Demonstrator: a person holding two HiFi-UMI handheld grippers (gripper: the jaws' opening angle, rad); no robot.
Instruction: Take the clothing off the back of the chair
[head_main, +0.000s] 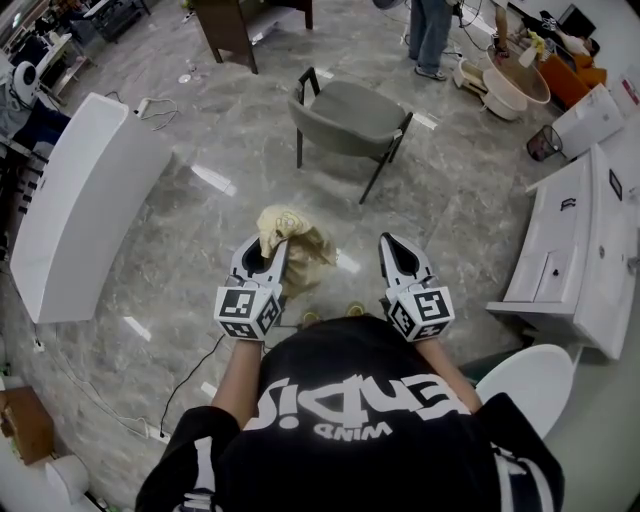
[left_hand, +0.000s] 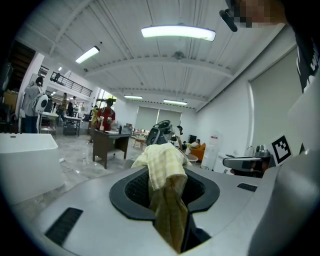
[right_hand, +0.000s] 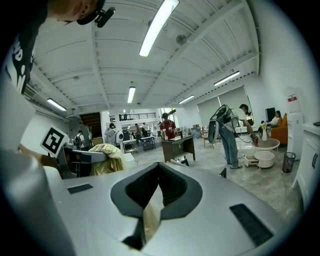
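**Black printed T-shirt (head_main: 350, 430), two tongs, one cloth**

Item 1: left gripper (head_main: 264, 262). Jaws are clamped together on a pale yellow checked cloth (head_main: 290, 238), which bunches above the tips and hangs below them. It is well apart from the grey upholstered chair (head_main: 350, 118) on black legs.

Item 2: right gripper (head_main: 400, 262). Jaws are closed to a narrow slit. Its own view shows a yellowish strip (right_hand: 146, 220) in that slit, nature unclear; the head view does not show it.

Containers: dark mesh waste bin (head_main: 543, 143), near the white cabinet (head_main: 575, 250), contents not readable.
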